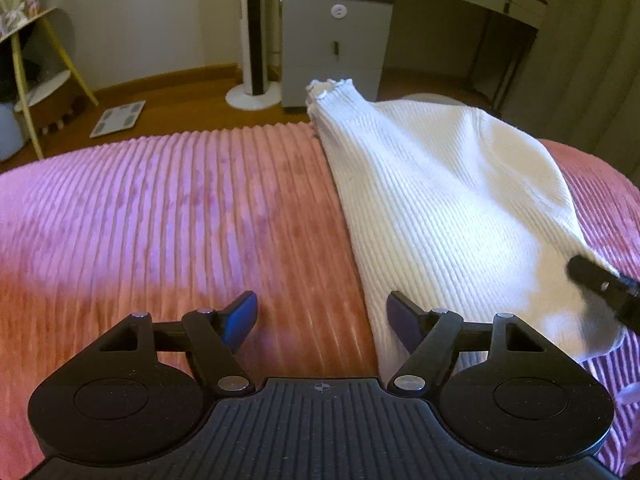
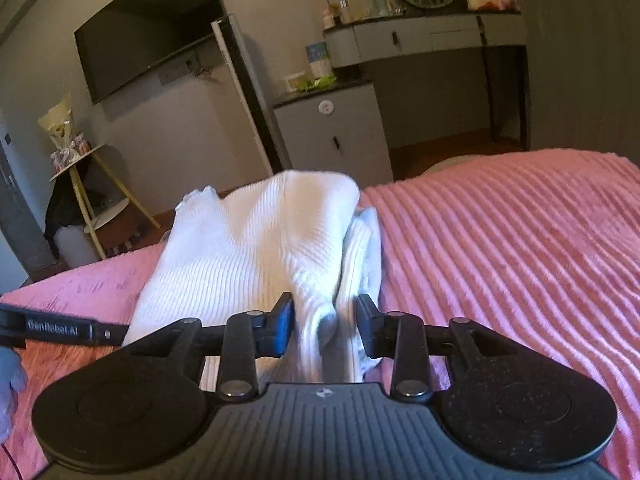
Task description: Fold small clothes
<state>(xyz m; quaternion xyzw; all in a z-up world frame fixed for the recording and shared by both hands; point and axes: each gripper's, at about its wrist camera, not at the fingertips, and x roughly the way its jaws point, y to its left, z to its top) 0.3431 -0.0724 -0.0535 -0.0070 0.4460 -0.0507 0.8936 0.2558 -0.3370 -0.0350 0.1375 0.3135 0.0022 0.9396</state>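
white ribbed knit garment (image 2: 256, 248) spread on pink ribbed bedspread (image 2: 520, 248), a bunched fold lying between the partly open right gripper (image 2: 325, 326), whether pinched cannot be told, left gripper (image 1: 322, 320) held wide open and empty

Your right gripper (image 1: 608, 292) is cut off by the left wrist view's edge. The white garment's (image 2: 256, 248) near end hides behind your gripper body, its folds blurred.

Bare pink bedspread (image 1: 160, 208) lies open left of the white knit garment (image 1: 440, 208) and, seemingly, to its right too, while the right gripper (image 2: 324, 324) straddles a bunched fold at the garment's near end.
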